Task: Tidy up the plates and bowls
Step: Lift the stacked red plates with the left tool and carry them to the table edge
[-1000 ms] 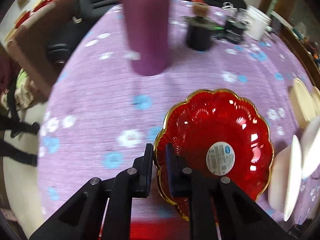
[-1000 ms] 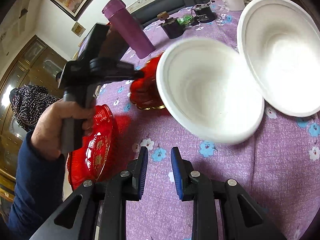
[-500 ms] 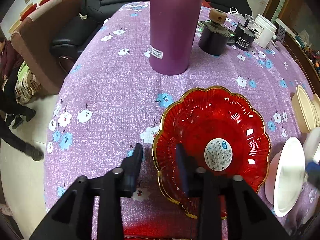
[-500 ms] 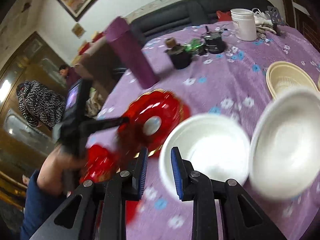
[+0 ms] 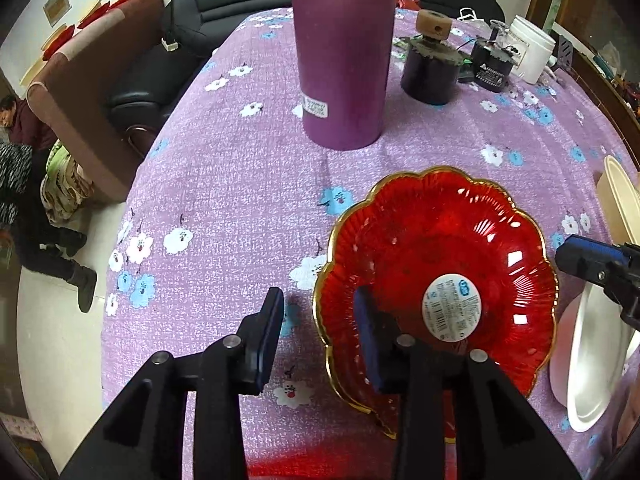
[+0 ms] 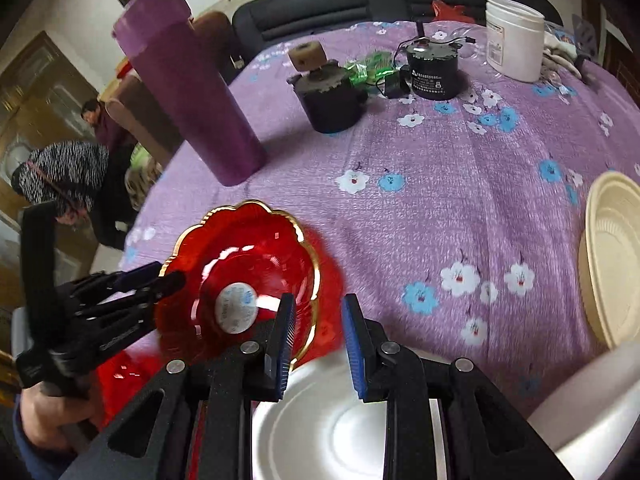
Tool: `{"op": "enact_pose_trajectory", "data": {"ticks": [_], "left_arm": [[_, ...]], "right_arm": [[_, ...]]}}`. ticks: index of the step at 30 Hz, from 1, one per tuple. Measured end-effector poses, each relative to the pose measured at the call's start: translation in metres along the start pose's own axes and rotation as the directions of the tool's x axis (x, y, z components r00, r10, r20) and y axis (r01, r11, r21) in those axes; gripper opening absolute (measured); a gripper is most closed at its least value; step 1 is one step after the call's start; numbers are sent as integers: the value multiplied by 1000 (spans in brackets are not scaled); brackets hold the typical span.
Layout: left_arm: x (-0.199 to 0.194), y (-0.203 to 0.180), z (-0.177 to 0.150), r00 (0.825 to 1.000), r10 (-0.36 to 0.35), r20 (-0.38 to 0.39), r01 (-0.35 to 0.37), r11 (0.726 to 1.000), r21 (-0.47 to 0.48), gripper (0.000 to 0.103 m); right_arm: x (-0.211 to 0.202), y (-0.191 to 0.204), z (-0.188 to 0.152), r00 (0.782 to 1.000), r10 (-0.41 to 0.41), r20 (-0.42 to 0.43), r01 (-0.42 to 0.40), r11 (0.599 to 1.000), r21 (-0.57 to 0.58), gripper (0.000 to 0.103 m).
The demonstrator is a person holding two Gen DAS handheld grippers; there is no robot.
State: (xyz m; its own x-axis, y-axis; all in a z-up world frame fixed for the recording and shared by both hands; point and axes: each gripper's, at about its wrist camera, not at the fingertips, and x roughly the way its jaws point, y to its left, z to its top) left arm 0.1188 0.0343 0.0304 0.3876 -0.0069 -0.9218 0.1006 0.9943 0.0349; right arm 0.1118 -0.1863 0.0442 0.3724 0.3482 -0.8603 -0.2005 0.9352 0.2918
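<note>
A red glass plate with a gold scalloped rim lies on the purple flowered tablecloth. My left gripper is open and straddles its near-left rim, one finger inside the plate and one outside, neither pad touching. In the right wrist view the same plate sits beside the left gripper. My right gripper holds a narrow open gap with nothing in it, just above a white bowl. One blue-padded finger of it shows in the left wrist view, over that white bowl.
A tall purple flask stands behind the plate, with two dark motors and a white jar farther back. A cream bowl and another white bowl lie to the right. A second red dish is partly hidden. Table edge at left.
The left jaws opened off the red plate's rim and stayed in place. The right gripper swept left from over the white bowls to the red plate's edge.
</note>
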Motion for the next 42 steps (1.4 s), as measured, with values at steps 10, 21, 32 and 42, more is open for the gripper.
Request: {"op": "enact_pose_trajectory", "data": {"ticks": [10,21,32,42], "left_arm": [[0,-14,2,1000,-11,15,10,999,32,25],[-33,-11,11,996,-15,88,14,1000,12,25],[-79,-6,-6,987,-23,158,21,1000,13,29],[-114,20,-59,979,-19,201,24,999,-21,33]], "right_arm": [[27,18,5,997,-46,-64,40,996,-82,17],[-1,21,3,1000,-5,10,5,1000,-20,17],[-38,32,-12,995,79,58,-80,997,13,17],[-49,60,-56,982,187,37,-187,982,2,17]]}}
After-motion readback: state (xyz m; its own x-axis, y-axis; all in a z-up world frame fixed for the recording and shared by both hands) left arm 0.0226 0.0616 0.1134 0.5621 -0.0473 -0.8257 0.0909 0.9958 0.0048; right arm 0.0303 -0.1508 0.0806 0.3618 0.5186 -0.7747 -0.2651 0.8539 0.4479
